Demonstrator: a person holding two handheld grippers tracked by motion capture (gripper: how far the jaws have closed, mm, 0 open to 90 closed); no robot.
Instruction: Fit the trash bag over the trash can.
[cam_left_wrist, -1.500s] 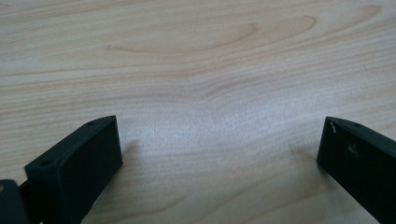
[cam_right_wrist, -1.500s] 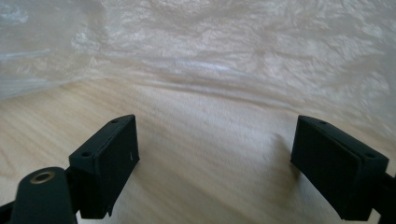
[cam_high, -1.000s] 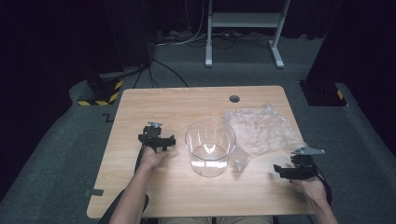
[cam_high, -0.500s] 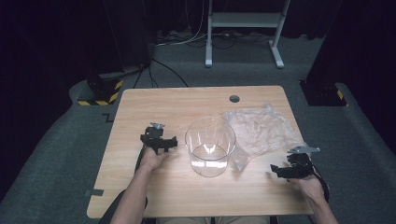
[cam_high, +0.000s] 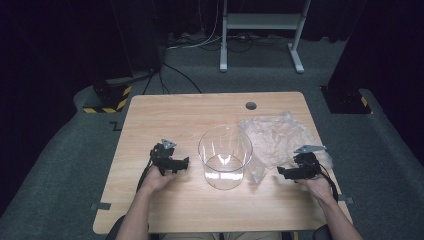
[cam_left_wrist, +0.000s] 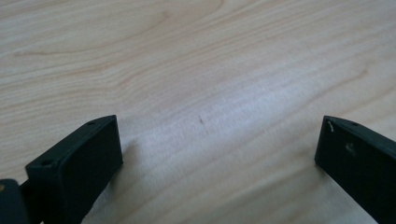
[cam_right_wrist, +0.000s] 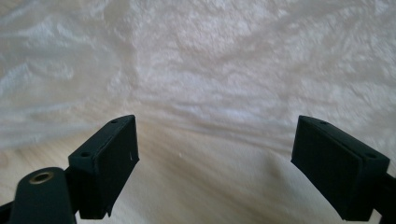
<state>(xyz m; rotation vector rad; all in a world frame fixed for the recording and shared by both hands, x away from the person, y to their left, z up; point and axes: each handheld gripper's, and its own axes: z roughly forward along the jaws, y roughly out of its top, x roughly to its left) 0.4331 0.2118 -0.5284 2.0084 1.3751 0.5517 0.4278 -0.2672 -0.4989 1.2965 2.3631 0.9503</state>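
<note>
Left gripper (cam_high: 184, 162) jaws spread wide, empty, low over light wooden table (cam_high: 190, 115). Clear round plastic tub (cam_high: 225, 156) upright mid-table. Crumpled clear plastic bag (cam_high: 277, 135) right of tub, probably touching it. Right gripper (cam_high: 281, 171) jaws apart, empty, at bag's near edge.

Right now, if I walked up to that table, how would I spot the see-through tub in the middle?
Start at the wooden table and look to its middle, between the person's two hands. There stands the tub, round, upright and open on top. The crumpled plastic bag beside it, on the right, is clear too but lies flat and wrinkled, while the tub has smooth stiff walls.
</note>
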